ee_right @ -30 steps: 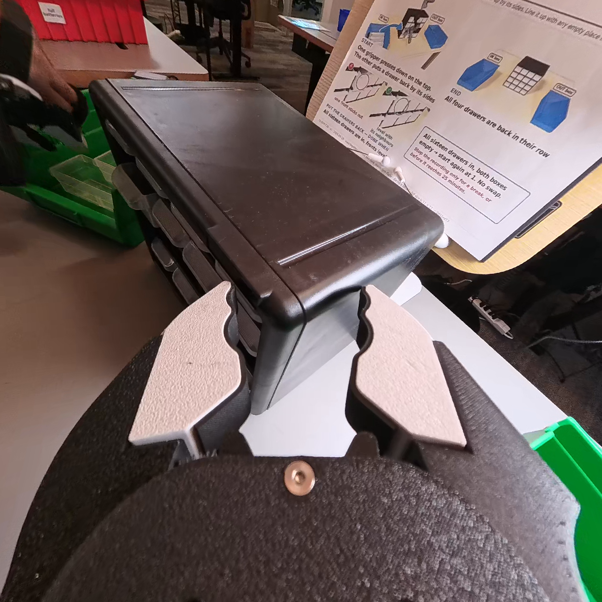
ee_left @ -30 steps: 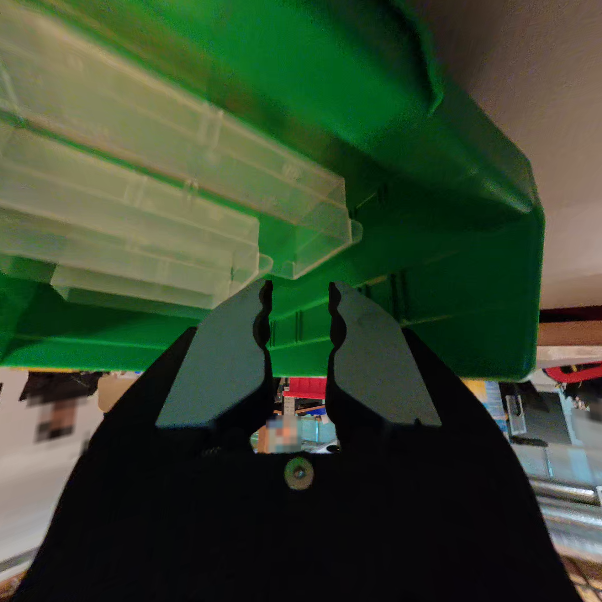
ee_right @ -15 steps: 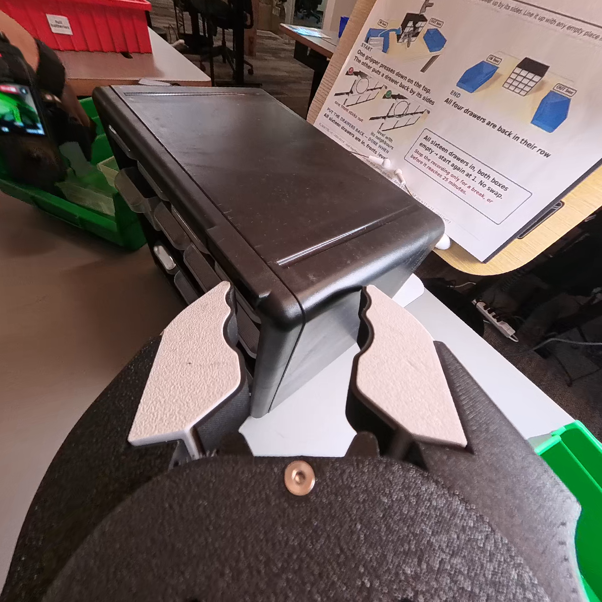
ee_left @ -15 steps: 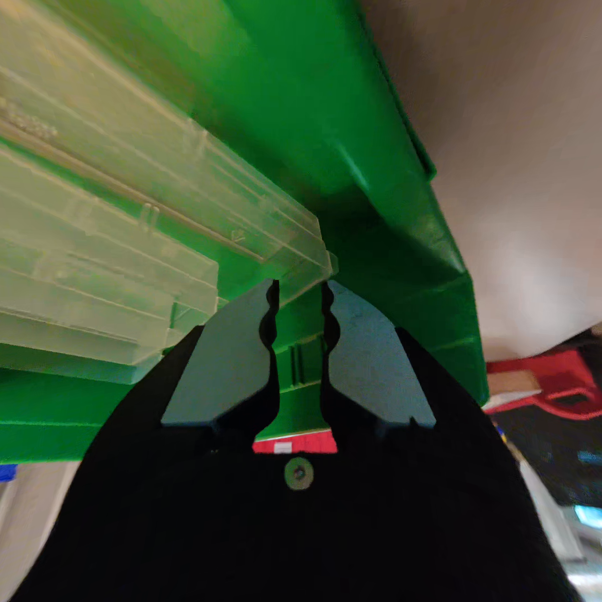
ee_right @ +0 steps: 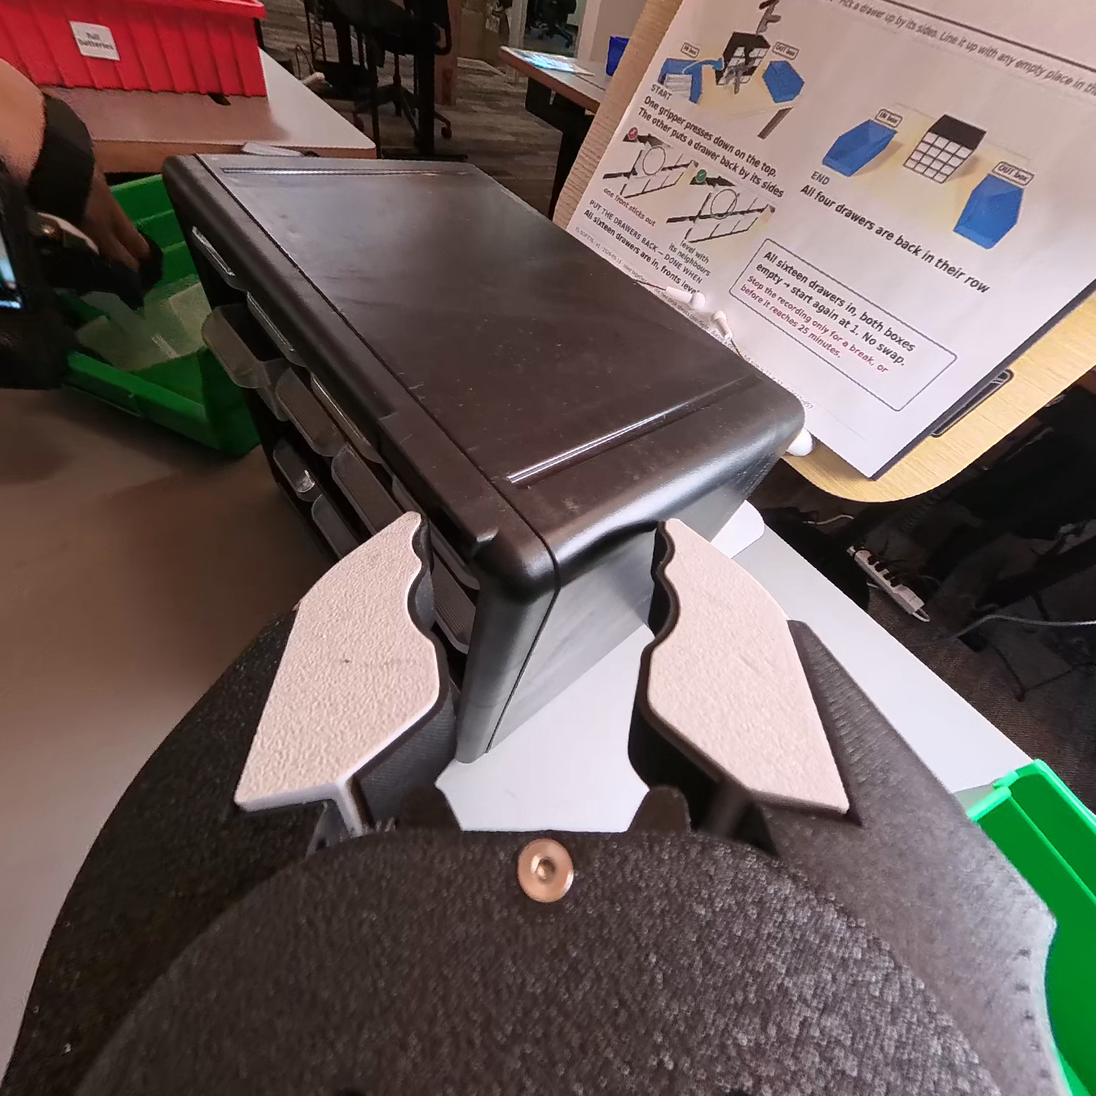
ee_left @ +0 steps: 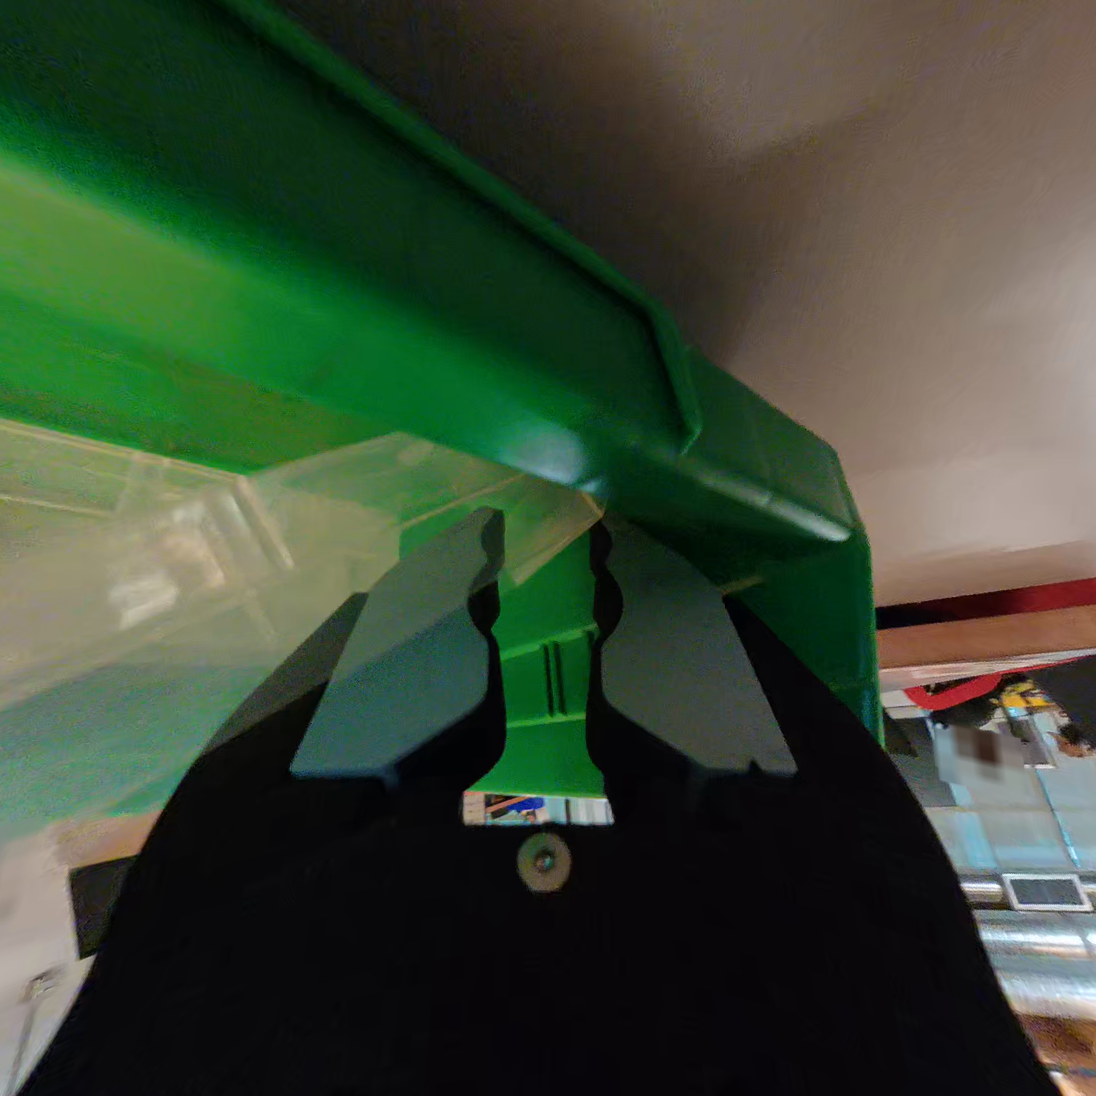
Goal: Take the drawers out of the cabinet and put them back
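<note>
We reach our left gripper (ee_left: 547, 534), jaws narrowly parted, at a clear drawer (ee_left: 534, 522) in the green bin (ee_left: 415, 308); right gripper (ee_right: 537, 581) open astride cabinet (ee_right: 504, 332). Next: pinch the drawer sides.

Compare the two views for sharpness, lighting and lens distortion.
Left wrist view: dim and motion-blurred, the clear drawers smeared inside the green bin. Right wrist view: bright and sharp, sheen on the black cabinet top, wide-angle bending toward the edges.
</note>
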Tool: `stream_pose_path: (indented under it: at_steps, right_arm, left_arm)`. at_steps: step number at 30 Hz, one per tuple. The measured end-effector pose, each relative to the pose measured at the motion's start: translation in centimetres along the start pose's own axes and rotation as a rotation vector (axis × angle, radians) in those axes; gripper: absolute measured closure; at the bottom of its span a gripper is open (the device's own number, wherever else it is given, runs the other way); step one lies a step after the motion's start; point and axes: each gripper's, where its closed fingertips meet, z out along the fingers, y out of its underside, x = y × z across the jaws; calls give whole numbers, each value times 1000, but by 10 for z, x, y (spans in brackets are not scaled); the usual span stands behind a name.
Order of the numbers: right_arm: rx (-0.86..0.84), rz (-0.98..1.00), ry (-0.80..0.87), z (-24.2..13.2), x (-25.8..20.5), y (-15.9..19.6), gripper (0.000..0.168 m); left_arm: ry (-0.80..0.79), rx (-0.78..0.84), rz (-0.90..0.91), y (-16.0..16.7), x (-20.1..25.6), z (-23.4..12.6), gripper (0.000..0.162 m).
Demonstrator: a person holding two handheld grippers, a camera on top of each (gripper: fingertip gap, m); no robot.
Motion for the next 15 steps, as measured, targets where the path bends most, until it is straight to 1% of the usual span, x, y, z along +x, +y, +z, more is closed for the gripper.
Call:
stream_pose_path:
  at_steps: [2, 5, 9, 15]
  right_arm:
    - [4, 2, -2, 0, 0, 0, 98]
    - [9, 2, -5, 0, 0, 0, 98]
    - [18, 7, -11, 0, 1, 0, 97]
    - [26, 17, -18, 1, 1, 0, 97]
  left_arm:
    - [27, 16, -37, -2, 2, 1, 134]
    - [19, 131, -120, -10, 0, -5, 138]
    - [-14, 350, -267, -26, -8, -29, 144]
    - [-79, 498, -371, -24, -5, -65, 148]
